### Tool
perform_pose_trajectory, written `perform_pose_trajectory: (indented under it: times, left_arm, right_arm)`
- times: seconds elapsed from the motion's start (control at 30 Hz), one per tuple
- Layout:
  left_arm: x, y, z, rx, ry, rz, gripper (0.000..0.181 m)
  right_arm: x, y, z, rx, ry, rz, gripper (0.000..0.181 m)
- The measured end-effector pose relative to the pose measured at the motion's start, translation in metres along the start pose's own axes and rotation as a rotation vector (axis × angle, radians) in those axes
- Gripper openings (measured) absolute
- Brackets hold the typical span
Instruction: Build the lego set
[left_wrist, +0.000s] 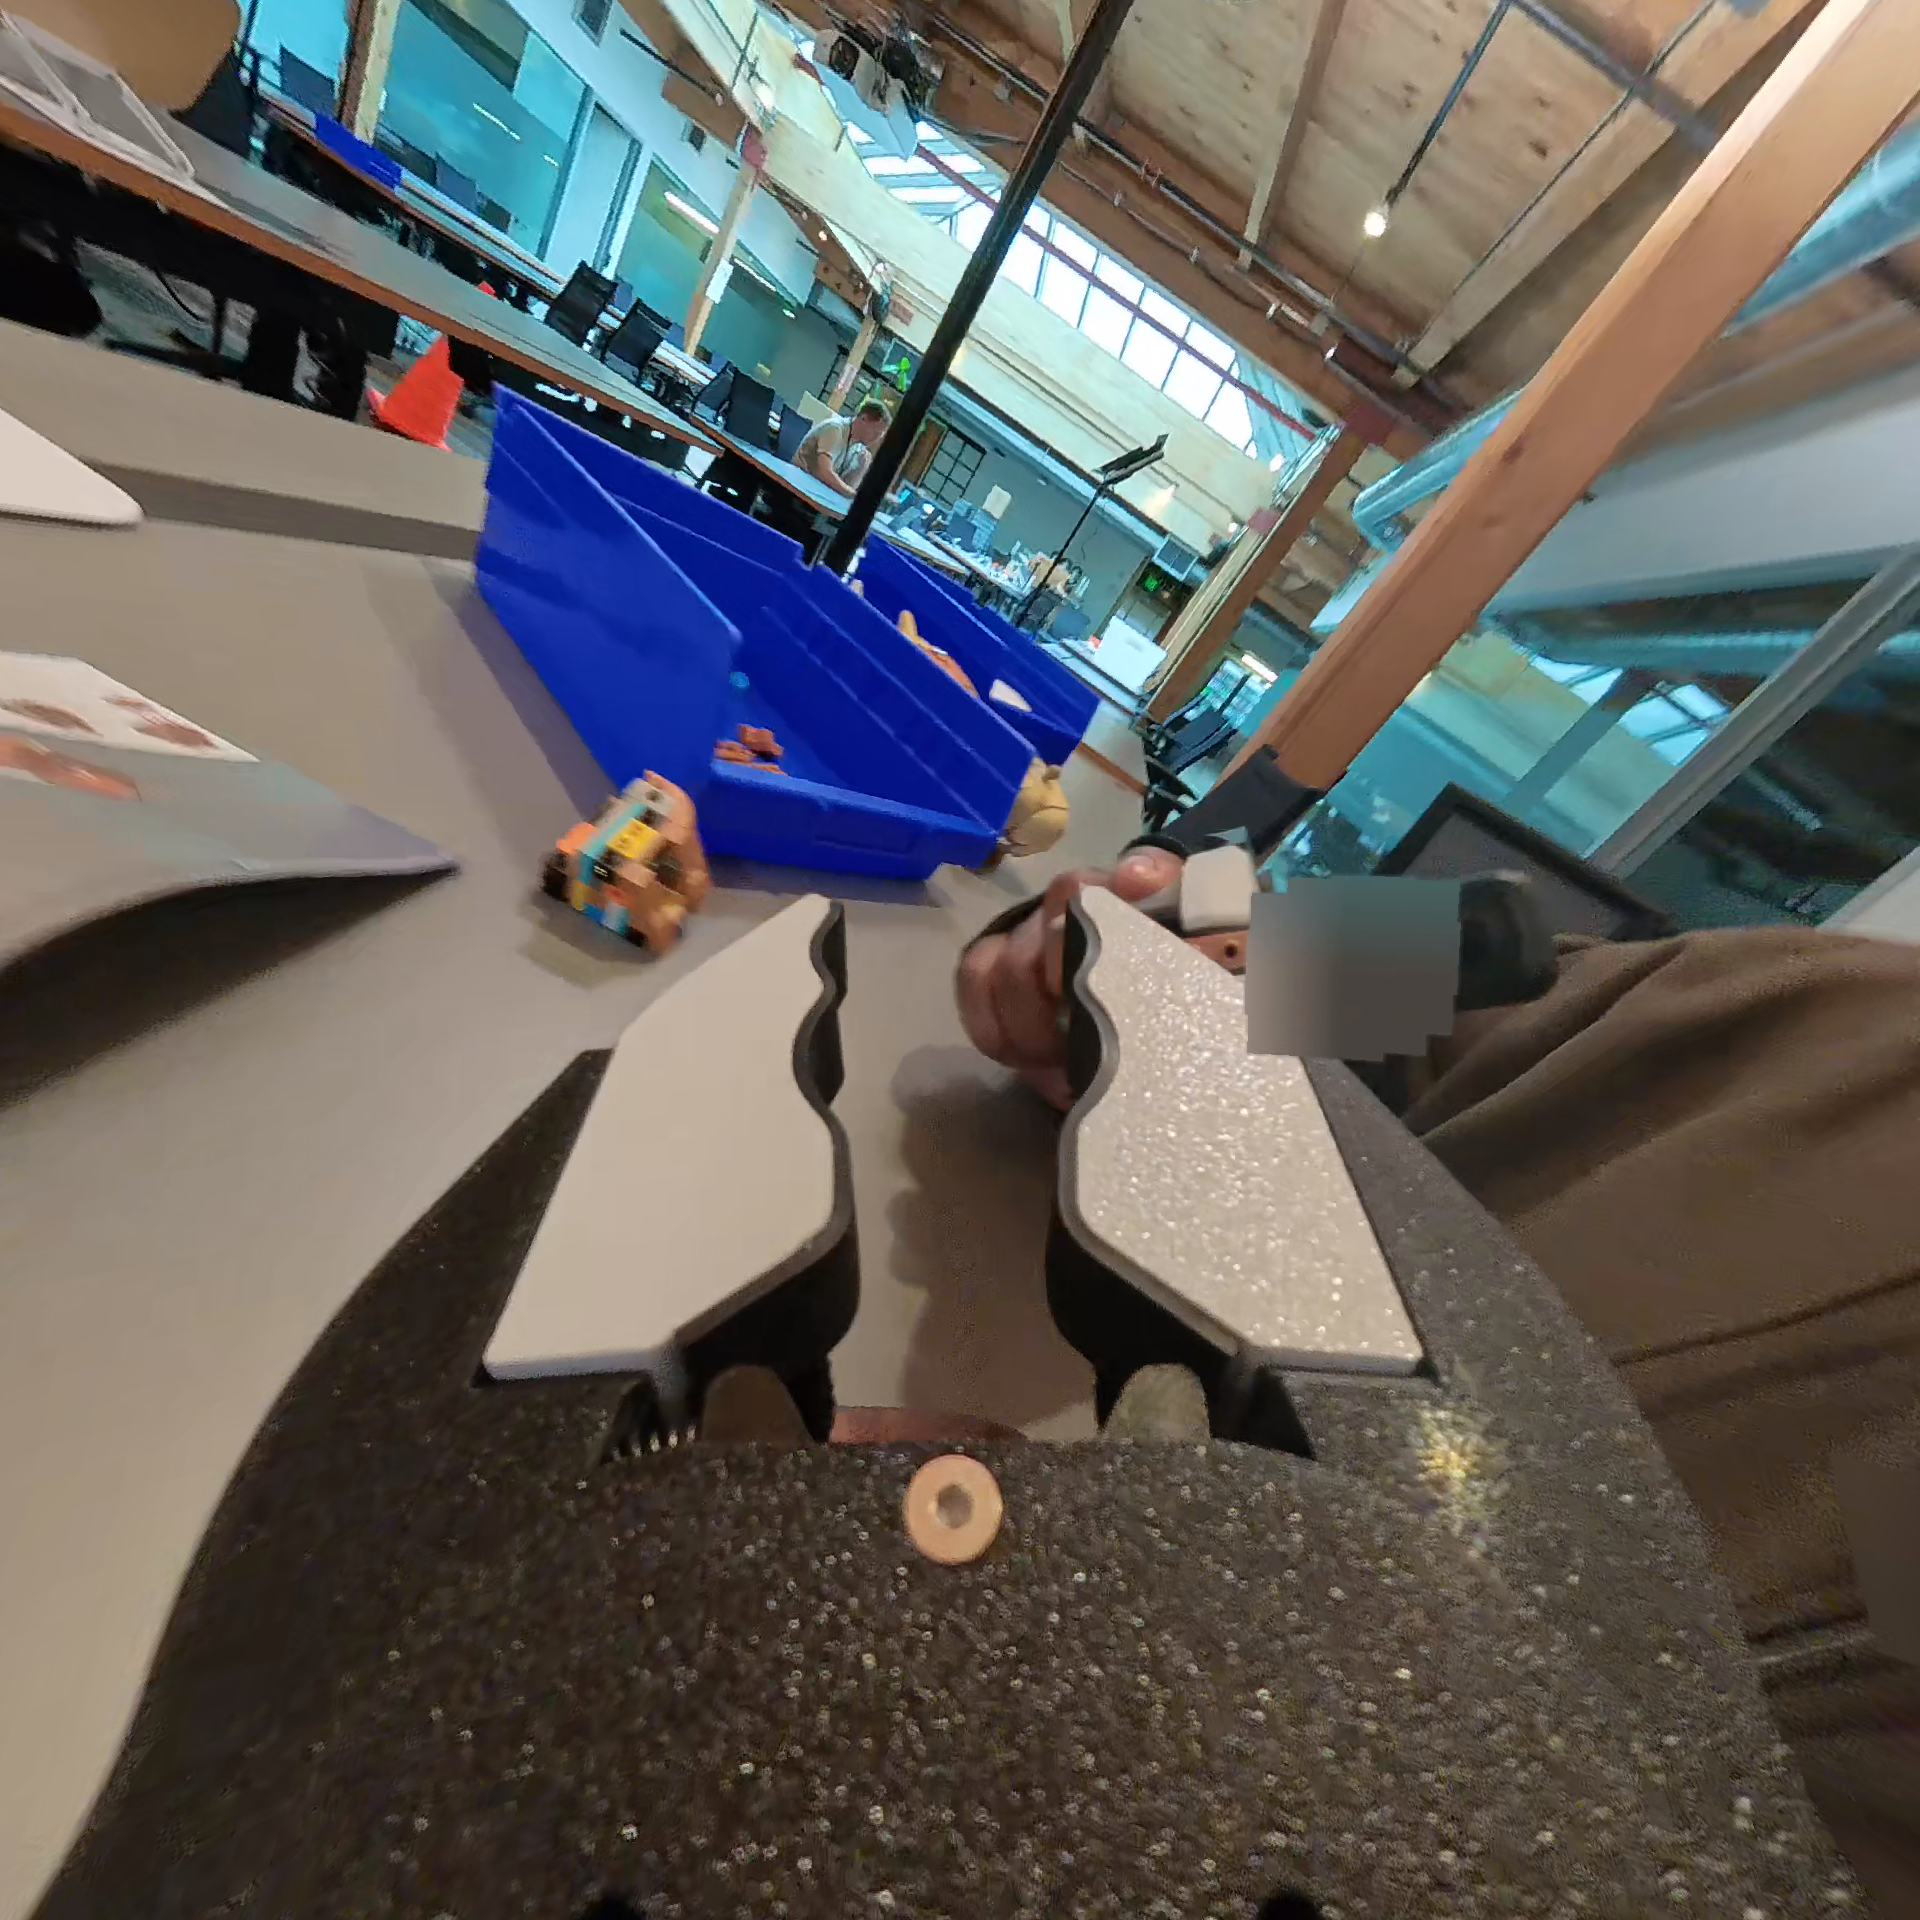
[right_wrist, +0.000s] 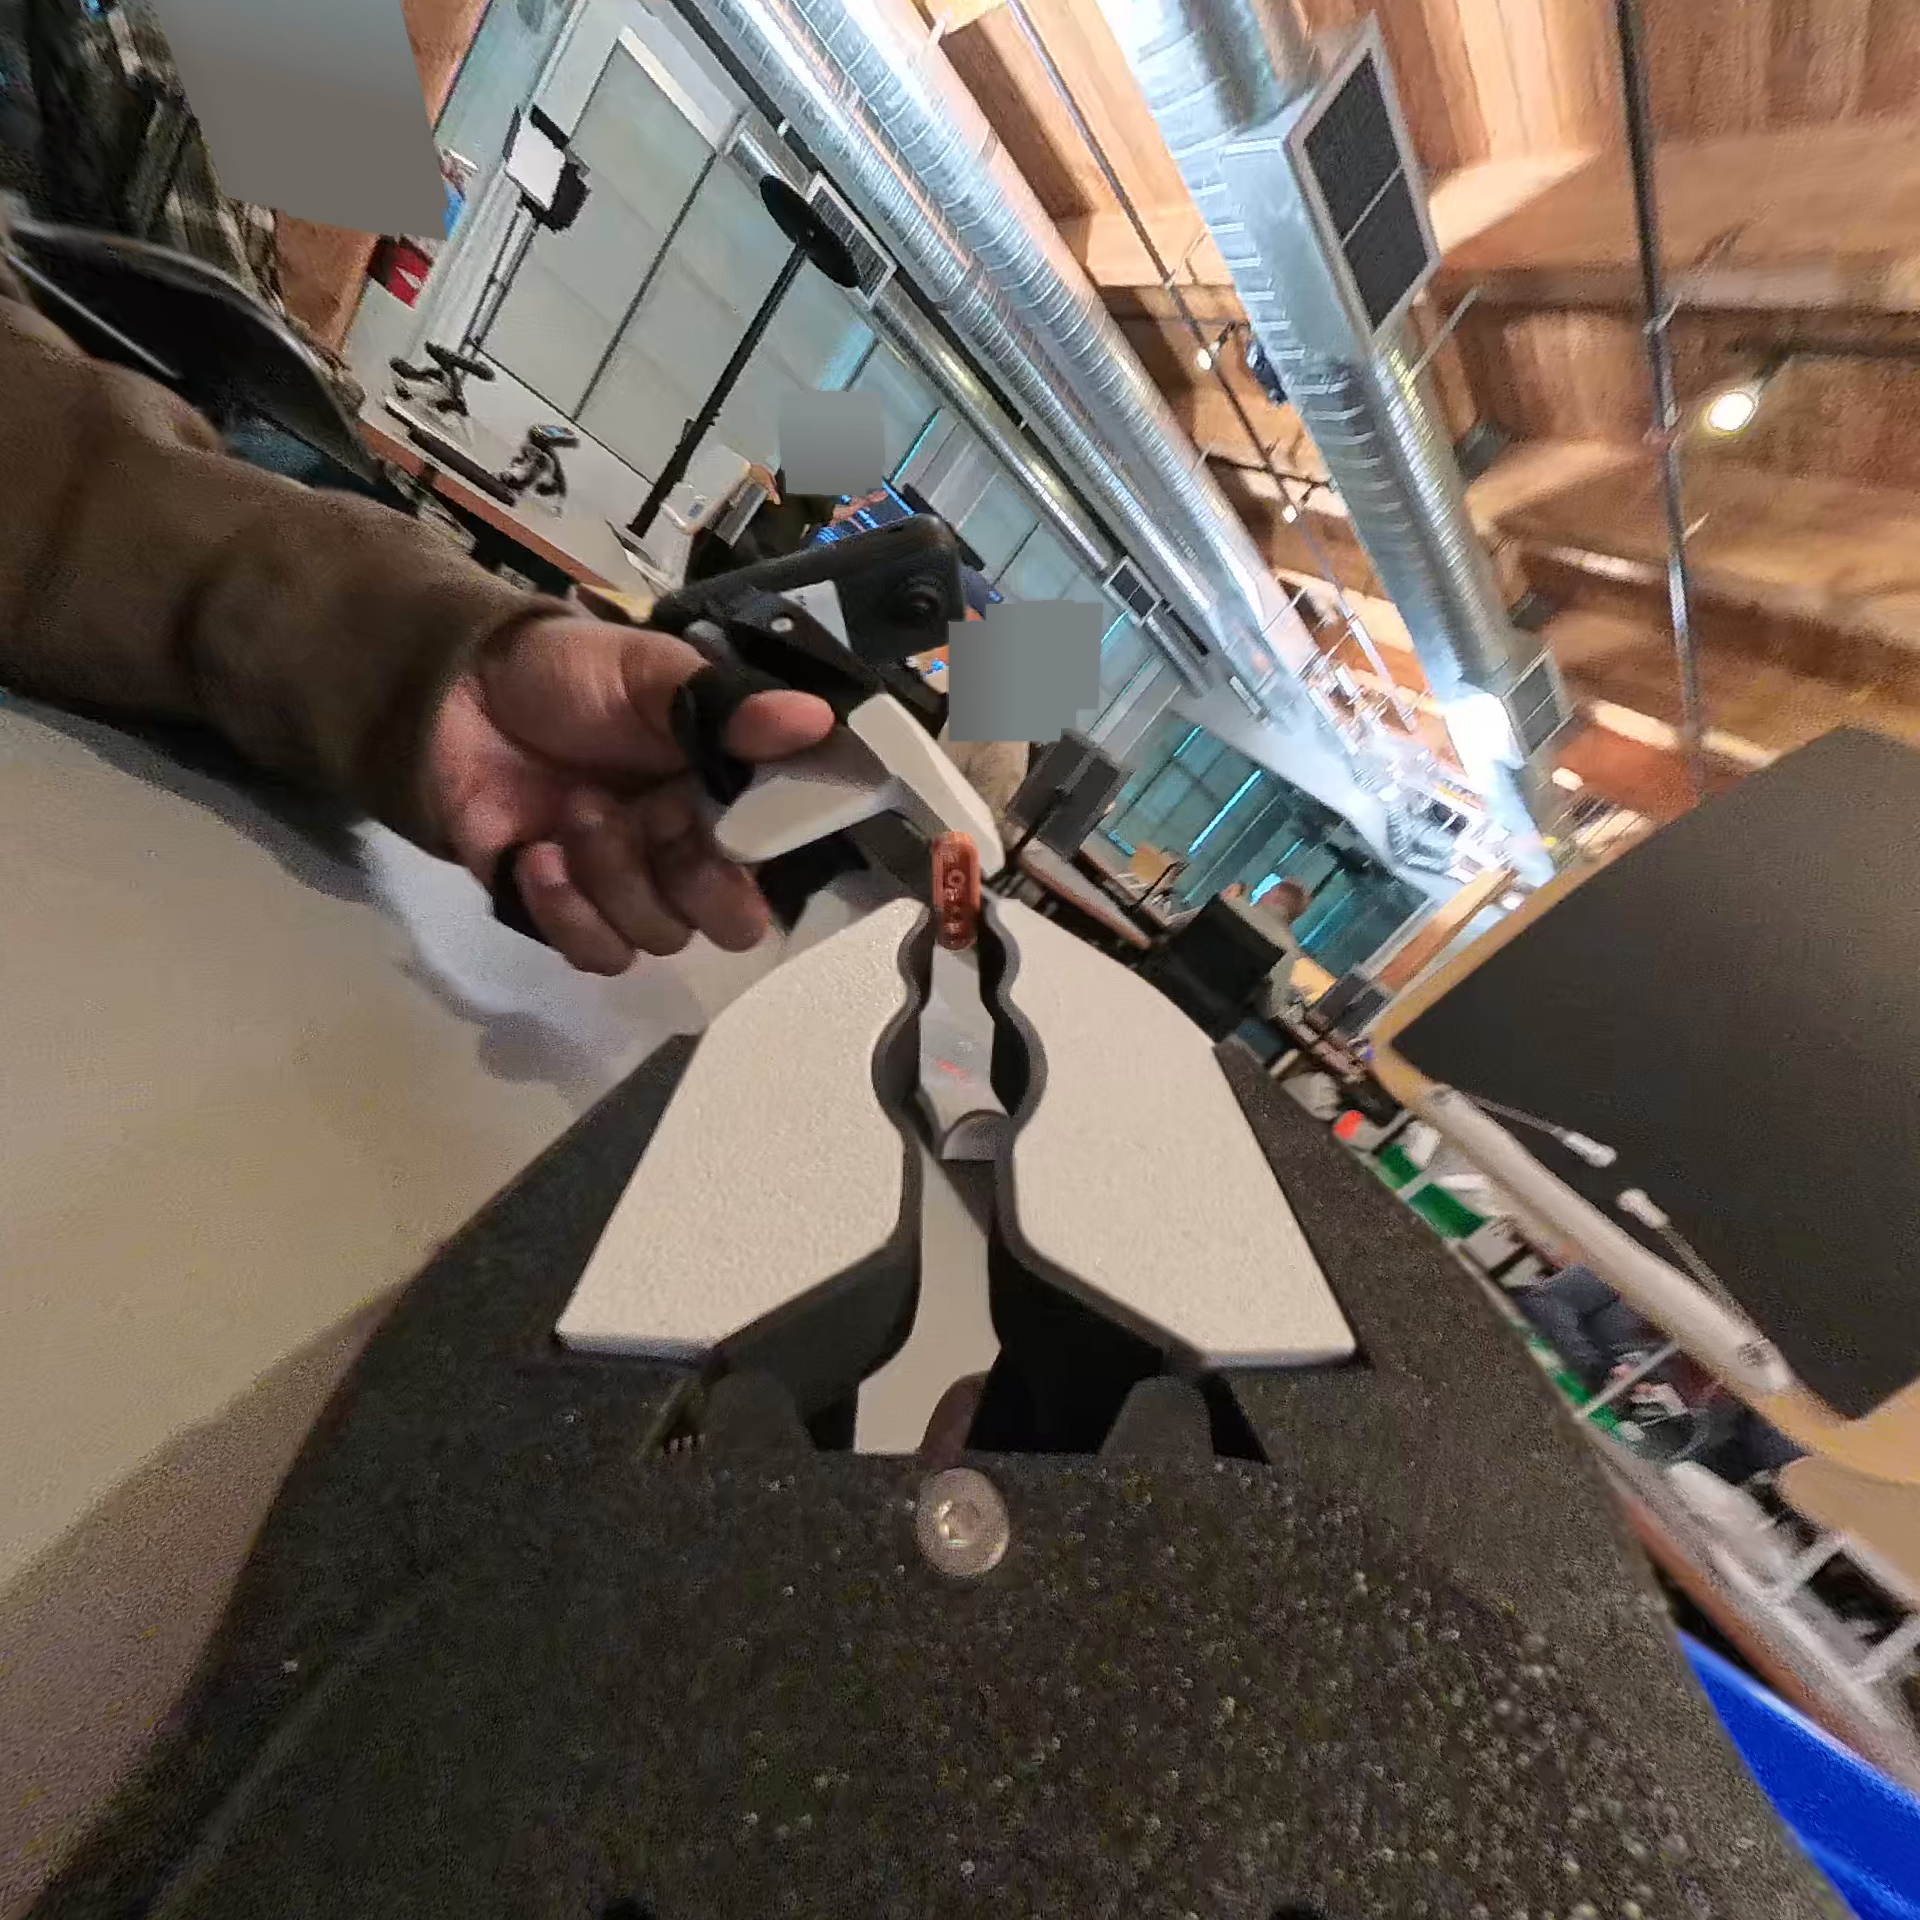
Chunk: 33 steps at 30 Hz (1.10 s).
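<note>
here the right gripper (right_wrist: 951, 914) pinches a small reddish-brown lego piece (right_wrist: 953, 891) at the very tips of its fingers, jaws nearly closed, with the piece sticking out past them. such a shallow hold looks risky: a twist or a bump could likely flick the piece out or let it pivot. the left gripper (left_wrist: 951, 925) stands narrowly parted and empty above the grey table (left_wrist: 312, 1195). the half-built orange lego model (left_wrist: 629, 862) lies ahead and to its left, well apart, just beside the blue bin (left_wrist: 623, 634) with loose bricks. an instruction booklet (left_wrist: 156, 790) lies farther left.
</note>
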<state>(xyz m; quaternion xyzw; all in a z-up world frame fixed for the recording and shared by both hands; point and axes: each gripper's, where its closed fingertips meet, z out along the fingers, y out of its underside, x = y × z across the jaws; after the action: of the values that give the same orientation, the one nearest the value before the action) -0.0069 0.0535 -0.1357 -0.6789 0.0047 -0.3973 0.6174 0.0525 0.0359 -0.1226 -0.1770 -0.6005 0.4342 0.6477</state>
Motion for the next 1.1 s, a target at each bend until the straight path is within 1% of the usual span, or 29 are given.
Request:
perform_pose_trajectory:
  times: [0.1, 0.2, 0.27, 0.33, 0.4, 0.5, 0.67, 0.77, 0.93, 1.1]
  left_arm:
    - [0.026, 0.018, -0.008, 0.057, 0.022, -0.074, 0.040]
    - [0.042, 0.035, -0.020, 0.136, 0.053, -0.138, 0.040]
    - [0.053, 0.029, -0.030, 0.211, 0.095, -0.170, 0.040]
    - [0.052, 0.030, -0.035, 0.233, 0.056, -0.131, 0.040]
    - [0.054, 0.028, -0.037, 0.262, 0.054, -0.113, 0.040]
    - [0.056, 0.028, -0.035, 0.272, 0.074, -0.113, 0.041]
    - [0.060, 0.031, -0.022, 0.221, 0.134, -0.122, 0.041]
    - [0.065, 0.033, -0.017, 0.213, 0.164, -0.130, 0.041]
    - [0.073, 0.033, -0.012, 0.258, 0.229, -0.186, 0.040]
    - [0.078, 0.034, -0.012, 0.259, 0.230, -0.141, 0.038]
  right_arm:
    - [-0.006, -0.011, 0.002, 0.004, 0.039, -0.044, 0.008]
    - [-0.011, -0.018, 0.009, 0.015, 0.060, -0.076, 0.008]
    - [-0.016, -0.019, 0.015, 0.025, 0.057, -0.105, 0.008]
    - [-0.021, -0.018, 0.023, 0.032, 0.049, -0.132, 0.008]
    - [-0.023, -0.017, 0.030, 0.043, 0.041, -0.158, 0.008]
    - [-0.026, -0.018, 0.037, 0.071, 0.032, -0.226, 0.008]
    - [-0.033, -0.019, 0.039, 0.111, 0.027, -0.373, 0.008]
    - [-0.033, -0.021, 0.036, 0.119, 0.032, -0.390, 0.008]
    - [-0.034, -0.024, 0.032, 0.127, 0.040, -0.413, 0.007]
    - [-0.037, -0.029, 0.030, 0.141, 0.044, -0.426, 0.008]
